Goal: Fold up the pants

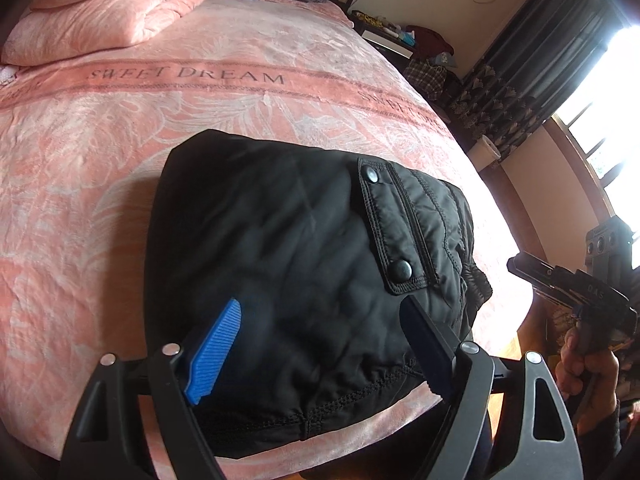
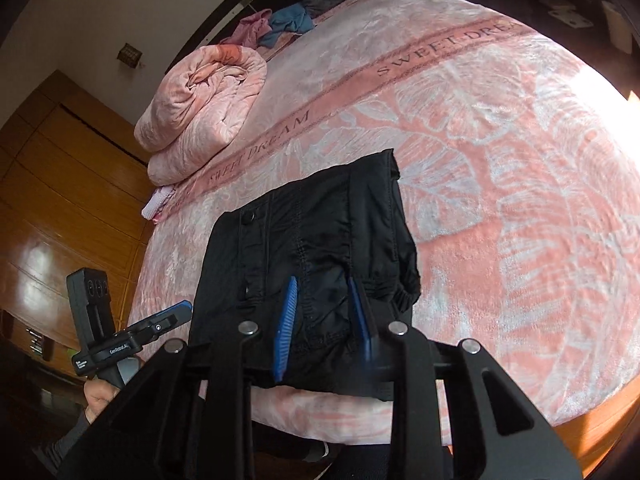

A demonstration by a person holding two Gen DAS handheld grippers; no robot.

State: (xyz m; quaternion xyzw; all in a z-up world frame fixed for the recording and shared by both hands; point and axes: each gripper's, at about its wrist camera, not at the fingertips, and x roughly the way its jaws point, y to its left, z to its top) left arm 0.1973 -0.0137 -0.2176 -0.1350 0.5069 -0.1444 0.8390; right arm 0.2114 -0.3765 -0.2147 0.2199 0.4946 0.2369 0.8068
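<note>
The black pants (image 1: 280, 240) lie folded into a compact bundle on the pink "SWEET DREAM" blanket (image 1: 80, 184), near the bed's front edge. A pocket flap (image 1: 388, 232) with two snaps faces up. My left gripper (image 1: 320, 304) hovers over the bundle's near part, open wide, its blue pads apart from the cloth. In the right wrist view the pants (image 2: 320, 232) sit just beyond my right gripper (image 2: 323, 282), whose pads stand a narrow gap apart with nothing pinched between them. The left wrist view shows the right gripper (image 1: 520, 268) off the bed's right edge, in a hand.
A folded pink quilt (image 2: 204, 108) sits at the far left of the bed. Loose clothes (image 2: 288, 20) lie by the headboard. A wooden wardrobe (image 2: 60, 180) stands to the left, and a curtained bright window (image 1: 624, 80) and a cluttered side table (image 1: 400, 28) to the right.
</note>
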